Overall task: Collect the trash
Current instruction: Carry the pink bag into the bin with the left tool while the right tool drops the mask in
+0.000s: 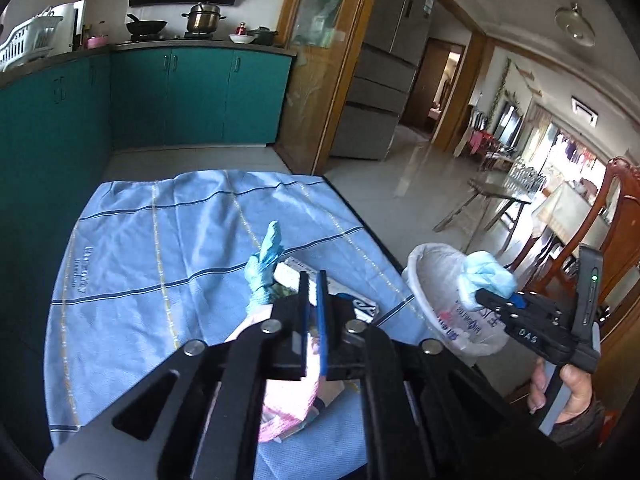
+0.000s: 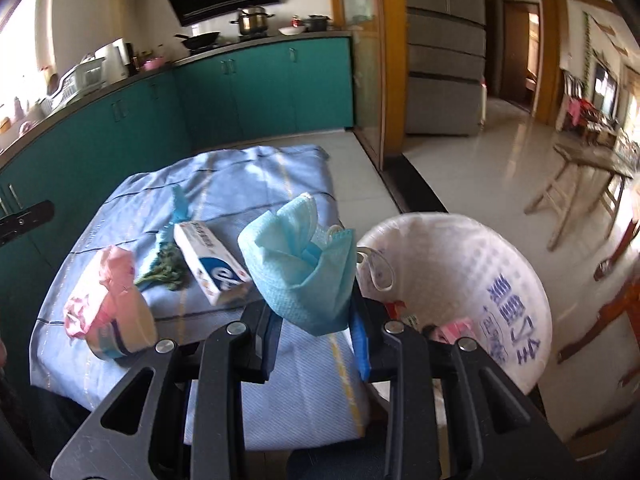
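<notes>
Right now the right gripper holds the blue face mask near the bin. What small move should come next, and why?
Probably carry the right gripper a little further right, over the lined bin, then open its fingers. The face mask hangs pinched beside the bin's rim, above the blue cloth, so dropping it now might miss.

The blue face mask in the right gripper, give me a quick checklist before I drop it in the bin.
1. Right gripper pinching the blue face mask: ok.
2. Mask above the bin opening: not ok, still beside the rim.
3. Bin liner open: ok.
4. Left gripper clear of the bin: ok, over the blue cloth.
5. Ear loop free of the fingers: cannot tell.
</notes>
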The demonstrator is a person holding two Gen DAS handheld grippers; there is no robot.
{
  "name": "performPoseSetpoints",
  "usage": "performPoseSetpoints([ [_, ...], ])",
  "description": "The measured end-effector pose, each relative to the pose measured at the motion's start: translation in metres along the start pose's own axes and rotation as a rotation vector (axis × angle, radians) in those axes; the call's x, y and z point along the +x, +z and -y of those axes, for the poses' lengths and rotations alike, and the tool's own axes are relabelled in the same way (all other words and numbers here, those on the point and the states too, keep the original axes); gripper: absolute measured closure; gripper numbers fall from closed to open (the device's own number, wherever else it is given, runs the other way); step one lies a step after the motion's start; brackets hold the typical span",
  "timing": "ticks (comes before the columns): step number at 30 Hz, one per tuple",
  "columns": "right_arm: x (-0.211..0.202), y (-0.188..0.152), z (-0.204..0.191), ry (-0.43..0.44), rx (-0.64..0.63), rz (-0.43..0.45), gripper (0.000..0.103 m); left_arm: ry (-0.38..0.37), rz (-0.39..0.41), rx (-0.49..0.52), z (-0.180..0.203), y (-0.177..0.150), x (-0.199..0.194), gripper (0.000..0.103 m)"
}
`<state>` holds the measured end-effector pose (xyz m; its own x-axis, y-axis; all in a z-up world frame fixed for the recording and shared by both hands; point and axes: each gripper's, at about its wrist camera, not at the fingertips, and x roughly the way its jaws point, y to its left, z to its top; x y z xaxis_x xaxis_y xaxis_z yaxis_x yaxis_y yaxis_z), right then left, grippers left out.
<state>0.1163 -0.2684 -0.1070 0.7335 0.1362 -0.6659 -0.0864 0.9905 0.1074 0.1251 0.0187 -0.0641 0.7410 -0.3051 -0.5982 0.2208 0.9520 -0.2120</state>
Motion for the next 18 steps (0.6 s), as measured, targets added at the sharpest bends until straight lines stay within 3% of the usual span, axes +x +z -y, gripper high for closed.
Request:
performPoseSetpoints([
  [1, 0.001, -0.003, 0.004, -0.002, 0.003, -0.01, 0.072, 0.031, -0.015, -0.006, -0.003, -0.002, 0.002, 0.039],
  [2, 0.004, -0.006, 0.005, -0.003, 0.003, -0.021, 0.072, 0.063, -0.017, -0.018, -0.009, -0.006, 0.002, 0.006],
  [4, 0.011, -0.012, 0.007, 0.003, 0.007, -0.04, 0.072, 0.074, -0.015, -0.056, -0.022, -0.015, 0.005, 0.005],
  [8, 0.024, -0.016, 0.002, 0.04, 0.009, -0.068, 0.072, -0.092, -0.137, -0.049, -0.043, -0.028, 0.032, 0.003],
  [13, 0.026, -0.019, -0.014, 0.08, -0.021, -0.076, 0.072, -0.05, -0.284, -0.01, -0.058, -0.037, 0.082, 0.003],
  [16, 0.029, -0.023, -0.017, 0.081, -0.028, -0.093, 0.072, -0.122, -0.312, -0.077, -0.067, -0.047, 0.094, 0.004],
  [18, 0.032, -0.025, -0.018, 0.078, -0.028, -0.104, 0.072, -0.145, -0.311, -0.112, -0.07, -0.052, 0.097, 0.014],
])
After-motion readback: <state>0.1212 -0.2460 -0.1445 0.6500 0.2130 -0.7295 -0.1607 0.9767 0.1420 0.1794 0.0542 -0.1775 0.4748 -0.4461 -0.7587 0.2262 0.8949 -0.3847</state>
